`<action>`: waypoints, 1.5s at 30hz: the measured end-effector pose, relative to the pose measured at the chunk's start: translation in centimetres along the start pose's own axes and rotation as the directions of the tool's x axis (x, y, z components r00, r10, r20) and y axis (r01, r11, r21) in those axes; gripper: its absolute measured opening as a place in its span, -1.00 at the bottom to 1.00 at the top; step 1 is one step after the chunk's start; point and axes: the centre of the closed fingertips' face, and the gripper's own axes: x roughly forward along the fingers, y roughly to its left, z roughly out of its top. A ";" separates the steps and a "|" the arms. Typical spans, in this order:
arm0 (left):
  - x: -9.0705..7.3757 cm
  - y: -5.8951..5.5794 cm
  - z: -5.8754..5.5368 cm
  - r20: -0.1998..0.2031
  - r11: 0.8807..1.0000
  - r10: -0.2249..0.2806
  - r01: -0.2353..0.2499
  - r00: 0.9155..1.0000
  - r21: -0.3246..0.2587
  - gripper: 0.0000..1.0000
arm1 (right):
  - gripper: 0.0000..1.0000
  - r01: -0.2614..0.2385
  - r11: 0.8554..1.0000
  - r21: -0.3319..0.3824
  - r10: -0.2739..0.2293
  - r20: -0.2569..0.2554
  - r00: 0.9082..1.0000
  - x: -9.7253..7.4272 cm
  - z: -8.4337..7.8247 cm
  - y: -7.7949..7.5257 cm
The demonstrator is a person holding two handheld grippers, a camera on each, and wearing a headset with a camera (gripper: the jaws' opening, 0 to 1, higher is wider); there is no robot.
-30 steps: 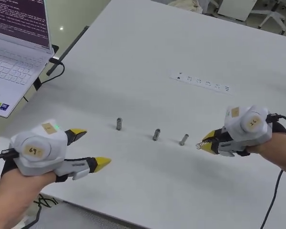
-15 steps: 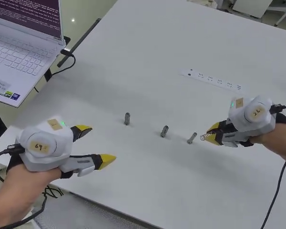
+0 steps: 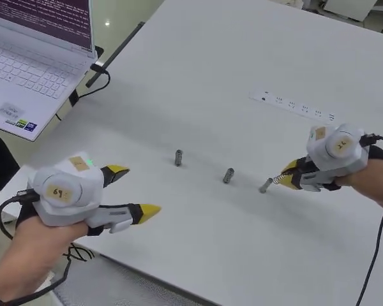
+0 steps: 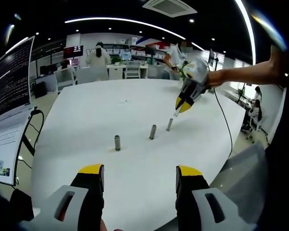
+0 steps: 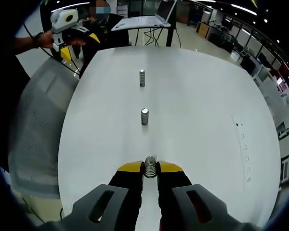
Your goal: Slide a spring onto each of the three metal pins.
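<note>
Spring (image 5: 150, 165) is pinched in the nearly closed jaws of my right gripper (image 5: 150, 171), its free end right at the top of the nearest pin (image 3: 265, 185). Farther ahead of those jaws stand the middle pin (image 5: 144, 116) and far pin (image 5: 142, 78). My left gripper (image 4: 139, 169) gapes wide, holding nothing.

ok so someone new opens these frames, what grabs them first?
The right gripper, at the right of the white table, is shut on a spring whose free end sits at the tip of the bare pin. In a row to that pin's left, the middle pin and the end pin seem to carry springs already. The left gripper hangs open by the table's near edge.
</note>
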 end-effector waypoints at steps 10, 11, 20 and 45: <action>-0.1 0.3 -0.4 -0.005 1.000 0.007 -0.007 1.000 -0.020 0.10 | -0.82 -0.005 1.000 -0.006 0.005 -0.018 1.000 1.1 -0.4 -0.6; 0.0 0.3 -0.4 -0.006 1.000 0.006 -0.006 1.000 -0.021 0.10 | -0.82 -0.006 1.000 -0.006 0.006 -0.019 1.000 1.2 -0.4 -0.6; 0.1 0.2 -0.5 -0.012 1.000 0.008 -0.008 1.000 -0.025 0.10 | -0.82 -0.021 1.000 -0.010 0.021 -0.032 0.999 1.9 -0.6 -0.7; 0.3 0.1 -1.2 -0.030 0.999 -0.010 0.009 1.000 -0.031 0.09 | -0.82 -0.073 0.996 -0.047 0.068 -0.101 0.993 5.1 -1.2 -0.4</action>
